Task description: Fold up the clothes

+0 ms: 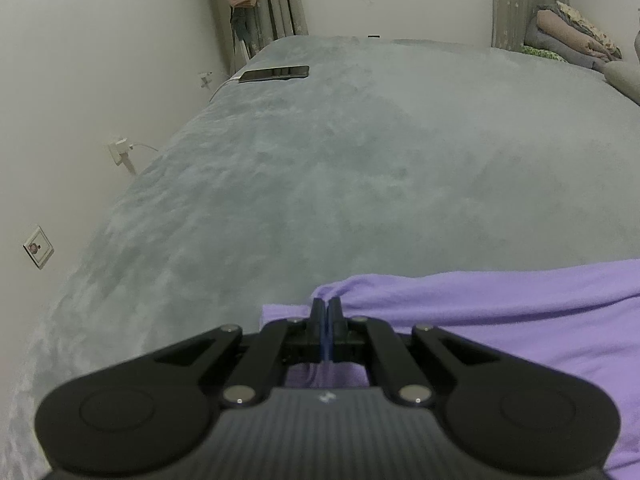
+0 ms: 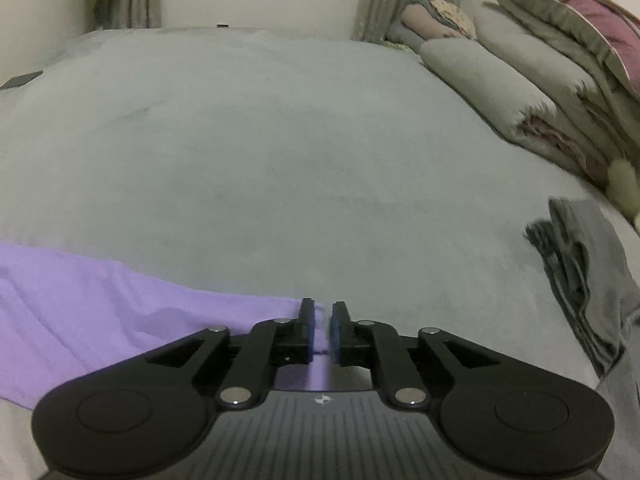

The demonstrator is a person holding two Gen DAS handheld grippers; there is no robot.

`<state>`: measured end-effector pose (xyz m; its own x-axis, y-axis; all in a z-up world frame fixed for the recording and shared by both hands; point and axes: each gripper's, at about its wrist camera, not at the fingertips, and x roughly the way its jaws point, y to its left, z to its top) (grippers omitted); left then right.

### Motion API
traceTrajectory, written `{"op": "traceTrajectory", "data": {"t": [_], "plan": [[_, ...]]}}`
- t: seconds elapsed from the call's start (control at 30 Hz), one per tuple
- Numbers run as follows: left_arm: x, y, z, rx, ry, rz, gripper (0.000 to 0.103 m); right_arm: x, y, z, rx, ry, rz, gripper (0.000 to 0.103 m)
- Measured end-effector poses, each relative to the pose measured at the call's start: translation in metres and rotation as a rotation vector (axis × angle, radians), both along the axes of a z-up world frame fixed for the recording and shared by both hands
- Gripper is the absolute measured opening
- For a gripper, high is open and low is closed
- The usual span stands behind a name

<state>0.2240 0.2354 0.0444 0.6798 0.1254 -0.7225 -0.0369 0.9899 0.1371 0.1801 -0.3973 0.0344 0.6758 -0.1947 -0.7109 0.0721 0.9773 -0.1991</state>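
Two views look forward over a wide bed point(image 1: 320, 168) covered in soft grey-green plush.

In the left wrist view, wall sockets point(image 1: 38, 247) sit on the pale wall far left of the jaws. A dark phone point(image 1: 276, 73) lies flat on the bed well ahead of the jaws and to their left, near the wall. The left gripper point(image 1: 327, 305) has its jaws pressed fully together, pinching a bunched corner of a lilac garment point(image 1: 500, 320). The cloth spreads from the jaws out to the right, lying on the bed. Far ahead and to the right, folded bedding point(image 1: 572, 36) is stacked by a curtain.

In the right wrist view, the same lilac garment point(image 2: 100, 304) lies on the bed to the left of the jaws, its edge reaching in between them. The right gripper point(image 2: 322, 312) has its jaws nearly closed, a narrow gap showing, with a thin strip of lilac cloth between the blue pads point(image 2: 307, 328); whether they press on it cannot be told. To the right of the jaws, a crumpled grey garment point(image 2: 584, 280) lies on the bed. Ahead of that, piled quilts and pillows point(image 2: 540, 72) fill the far right.
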Motion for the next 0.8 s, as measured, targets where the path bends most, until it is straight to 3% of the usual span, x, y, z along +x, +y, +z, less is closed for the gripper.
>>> {"op": "traceTrajectory", "data": {"t": [0.07,0.17,0.23,0.33,0.5,0.8], "plan": [[0.000,0.001,0.000,0.000,-0.002,-0.002,0.000,0.003,0.001,0.000,-0.004,-0.002,0.004,0.021],[-0.001,0.004,-0.001,-0.009,-0.004,0.003,0.000,0.006,0.003,-0.006,-0.010,0.028,0.012,0.021],[-0.002,0.006,0.000,-0.018,-0.012,0.014,0.000,0.008,0.009,-0.007,-0.034,0.036,0.034,0.001],[-0.005,0.010,0.007,-0.040,-0.038,0.033,0.000,0.011,0.016,-0.002,-0.100,-0.006,0.015,0.002],[-0.010,0.013,0.017,-0.057,-0.062,0.034,0.000,-0.007,0.010,0.020,-0.111,-0.119,-0.039,0.002],[-0.016,0.013,0.027,-0.064,-0.077,0.047,0.000,-0.014,0.007,0.028,-0.118,-0.146,-0.083,0.001]]}}
